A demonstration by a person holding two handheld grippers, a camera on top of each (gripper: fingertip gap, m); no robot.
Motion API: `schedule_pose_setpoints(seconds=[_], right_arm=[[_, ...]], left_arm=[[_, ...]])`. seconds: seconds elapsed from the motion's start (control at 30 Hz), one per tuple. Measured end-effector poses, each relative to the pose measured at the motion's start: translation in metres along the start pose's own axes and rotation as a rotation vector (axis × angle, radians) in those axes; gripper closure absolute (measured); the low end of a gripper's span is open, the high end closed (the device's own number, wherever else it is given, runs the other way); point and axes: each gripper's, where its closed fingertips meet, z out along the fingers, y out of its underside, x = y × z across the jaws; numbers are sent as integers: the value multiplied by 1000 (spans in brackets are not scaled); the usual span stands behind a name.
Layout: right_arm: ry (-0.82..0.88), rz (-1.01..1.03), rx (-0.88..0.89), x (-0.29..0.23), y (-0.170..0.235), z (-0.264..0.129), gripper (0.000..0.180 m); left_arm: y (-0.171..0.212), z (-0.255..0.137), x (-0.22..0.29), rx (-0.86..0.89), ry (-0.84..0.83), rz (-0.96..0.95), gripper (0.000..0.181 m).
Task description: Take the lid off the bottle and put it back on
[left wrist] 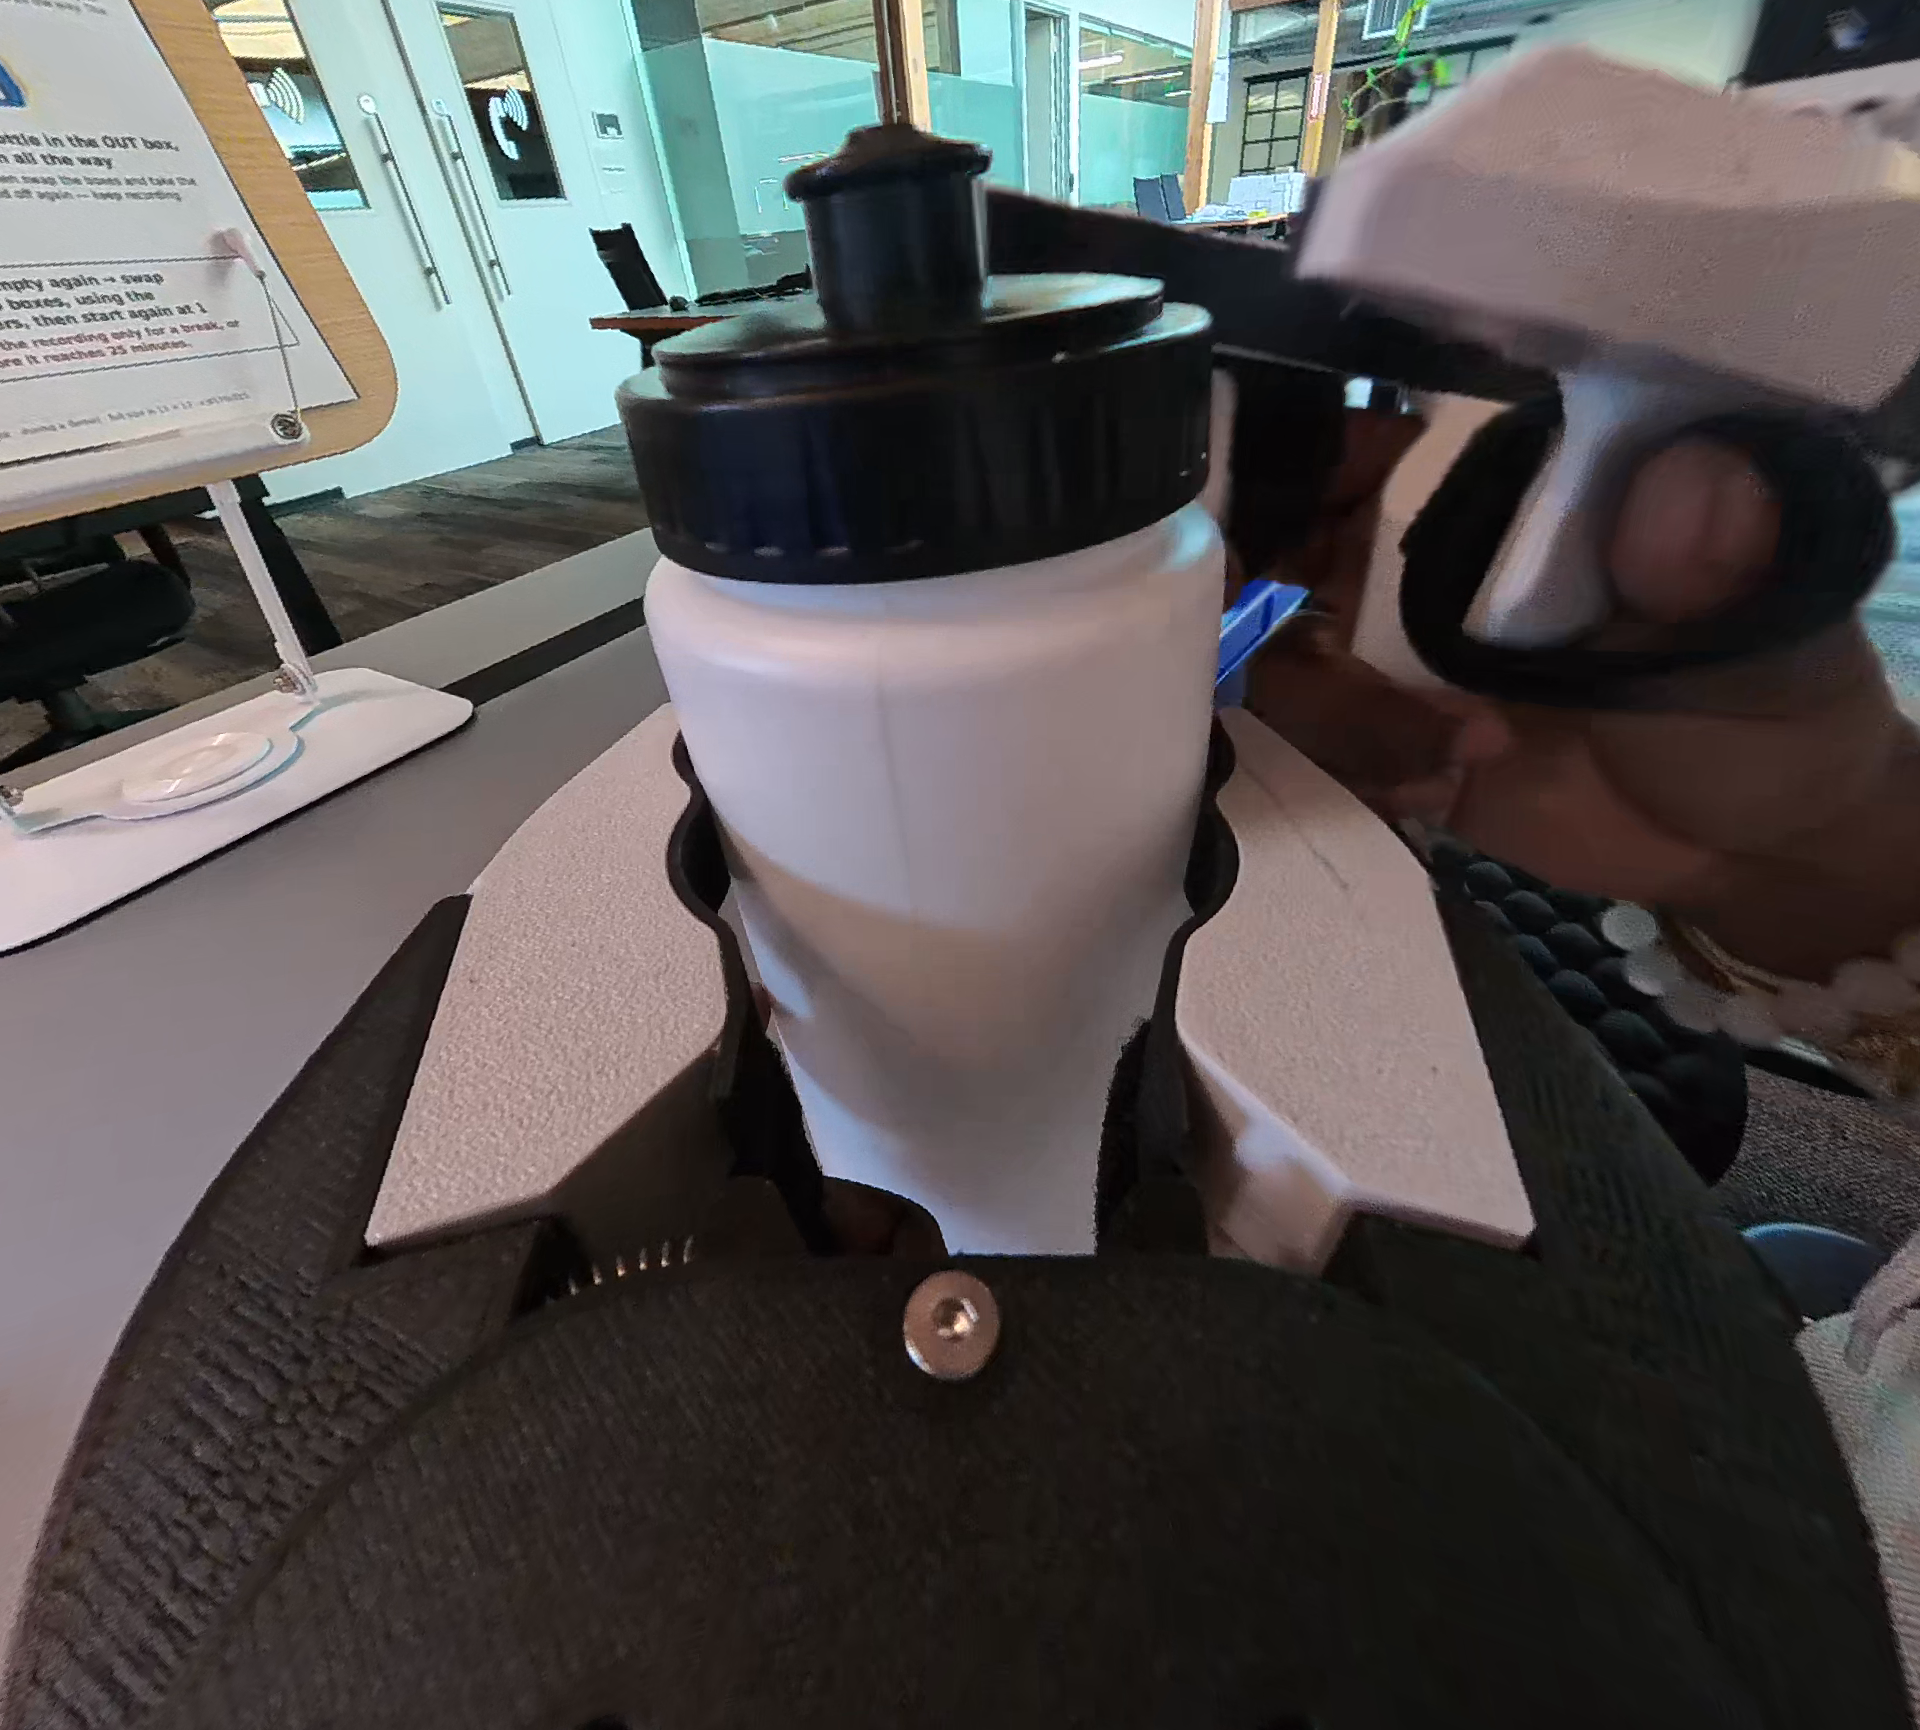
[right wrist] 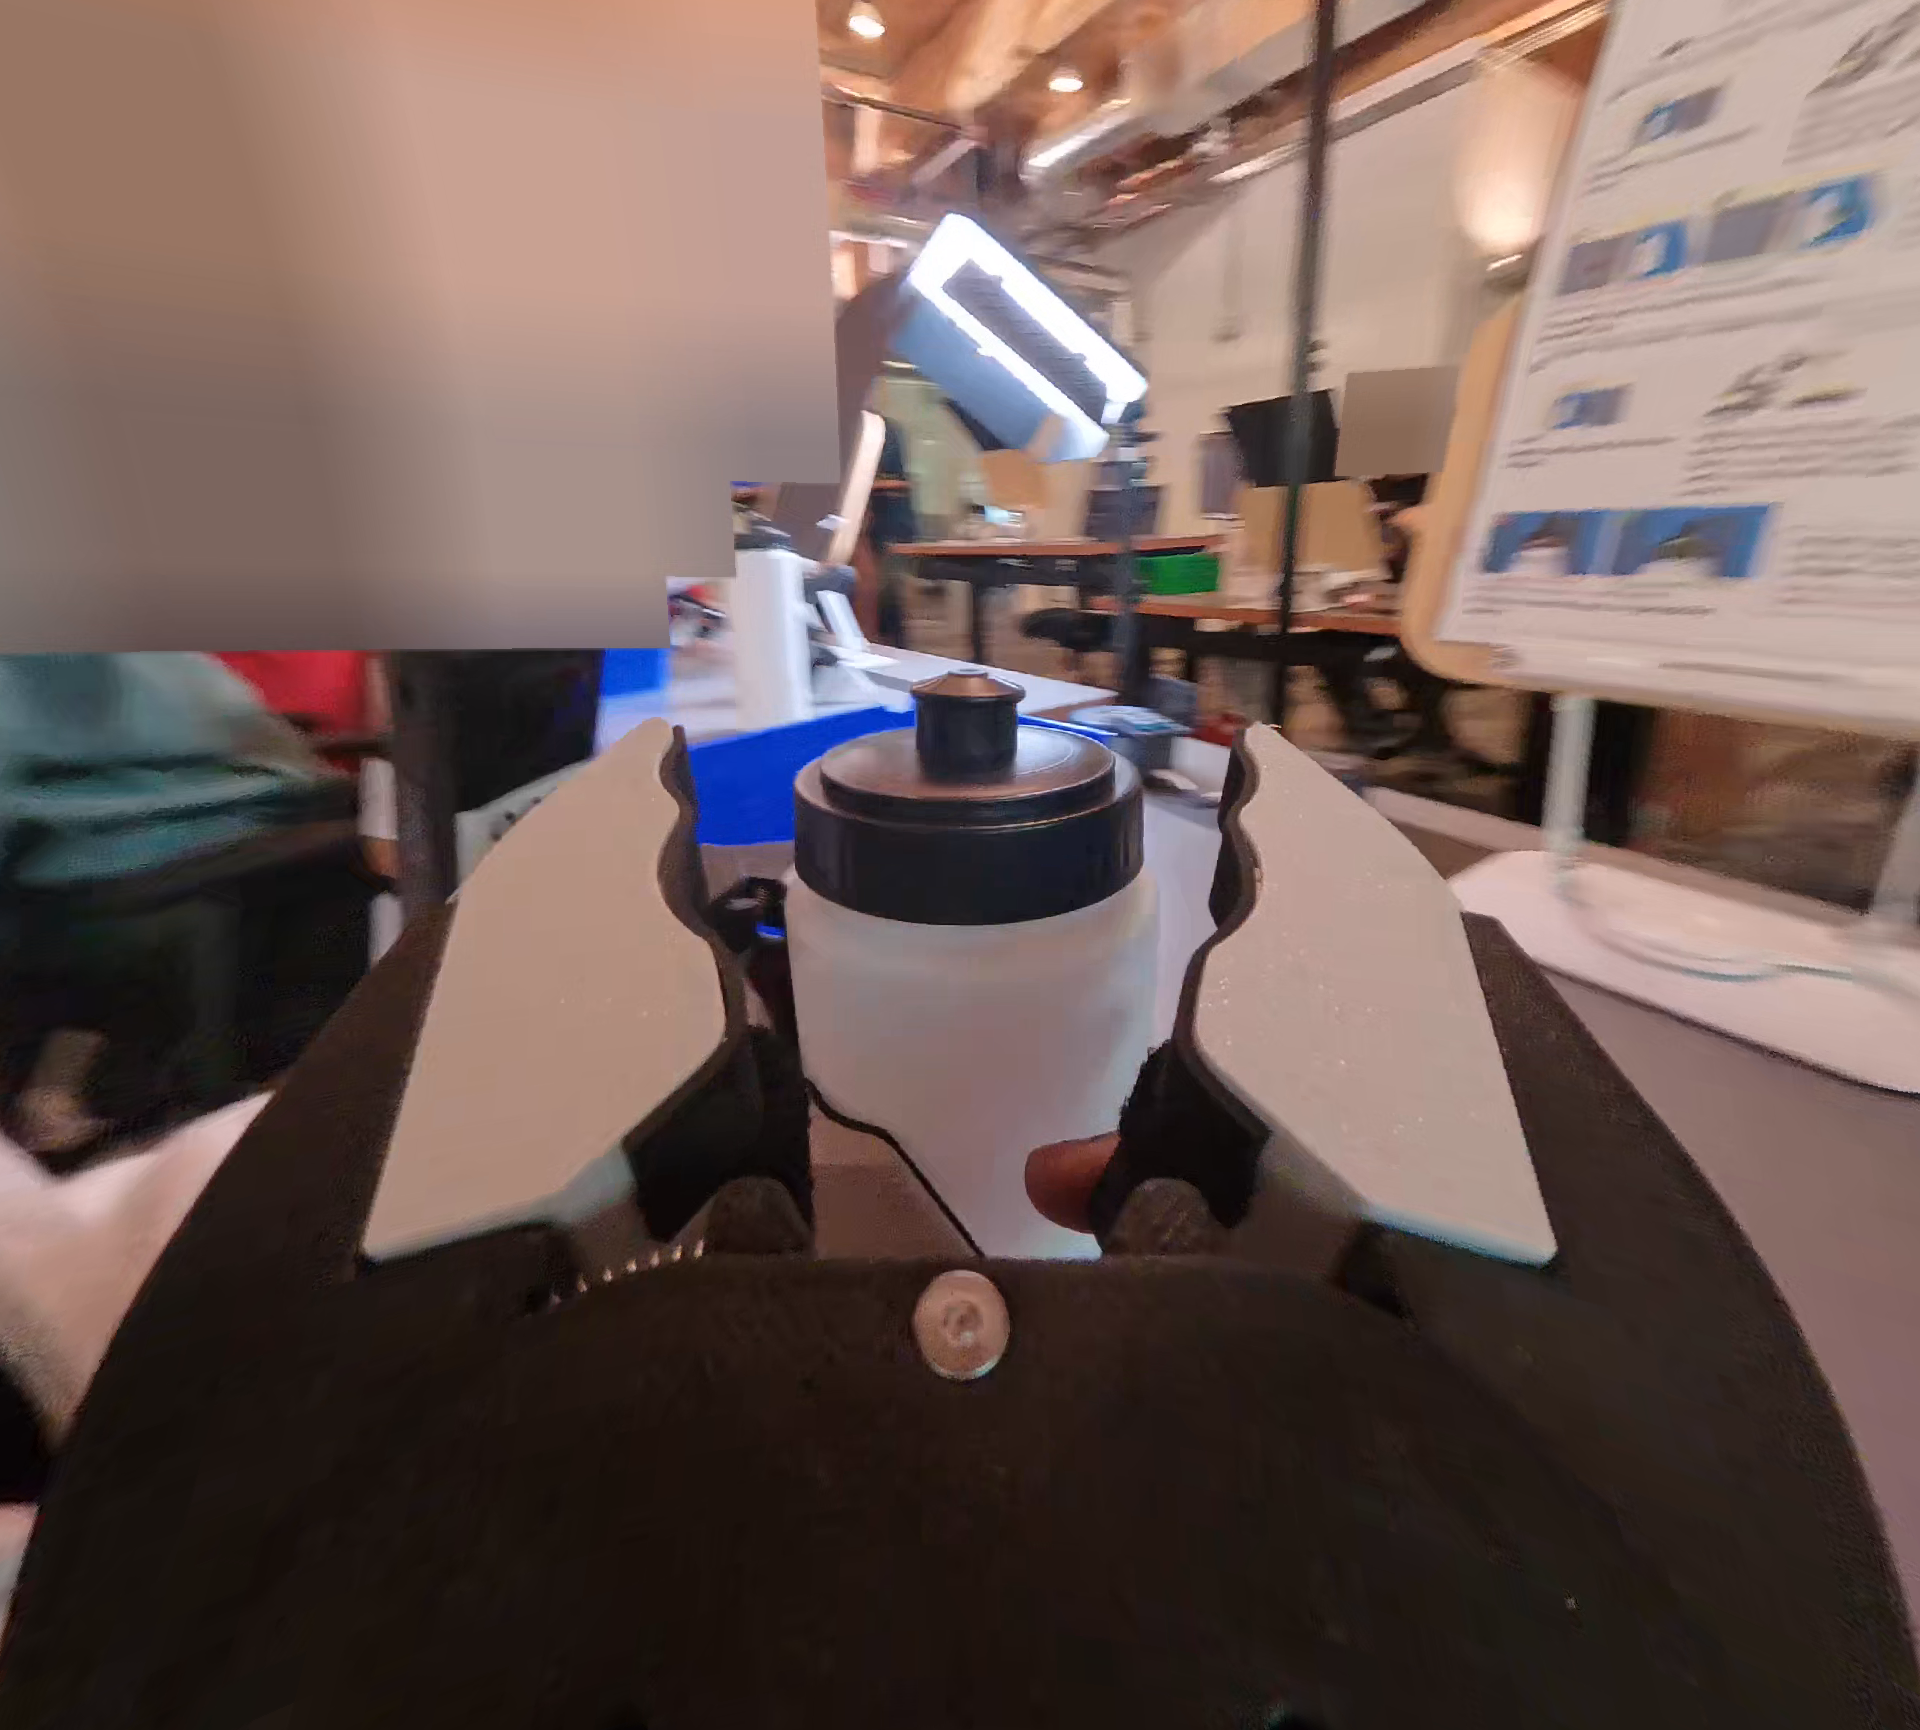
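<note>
we are finding the left gripper (left wrist: 951,859), a black printed body with two pale grey fingers, clamping the white plastic bottle (left wrist: 935,766) around its narrowed waist; the dark pads (left wrist: 694,849) on the inner edges of both fingers are pressing against the bottle's sides. the bottle is standing upright between these fingers, its shoulder rising above the fingertips. the black ribbed screw lid with a pull spout (left wrist: 914,433) is sitting on the bottle's neck, level and seated all round as far as we are seeing.

in the right wrist view, the right gripper (right wrist: 961,839) is standing spread apart, its two pale grey fingers flanking the lid (right wrist: 966,828) with clear gaps on either side, touching neither lid nor bottle (right wrist: 966,1036). the lid is lying level with these fingertips, centred between them.

in the left wrist view, the right gripper's body (left wrist: 1621,246) is showing blurred to the right of the lid, with a person's hand (left wrist: 1683,745) on its trigger.

to the left of the left gripper, a white instruction sheet on a wooden-backed stand (left wrist: 156,226) is resting on the grey tabletop (left wrist: 208,1057).
</note>
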Motion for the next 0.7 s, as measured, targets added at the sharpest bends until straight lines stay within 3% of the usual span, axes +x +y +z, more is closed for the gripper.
schedule_pose_setpoints(seconds=[0.07, 0.17, 0.33, 0.43, 0.6, 0.7], right_arm=[[106, -137, 9, -1, -1, -1, 88], [186, -184, -36, 3, 8, 2, 95], [130, -129, -112, 3, 20, 7, 107], [-15, -83, -154, 1, 21, 7, 108], [-486, 9, -165, -9, 19, -1, 108], [-646, 102, -177, -7, 19, 1, 108]], left_arm=[[0, 0, 0, 1, -7, 2, 92], [0, 0, 0, 0, -12, 5, 92], [0, 0, 0, -2, -10, 2, 92], [0, 0, 0, -4, -2, 0, 92], [0, 0, 6, -7, 17, 24, 92], [0, 1, 2, -2, 11, -5, 92]])
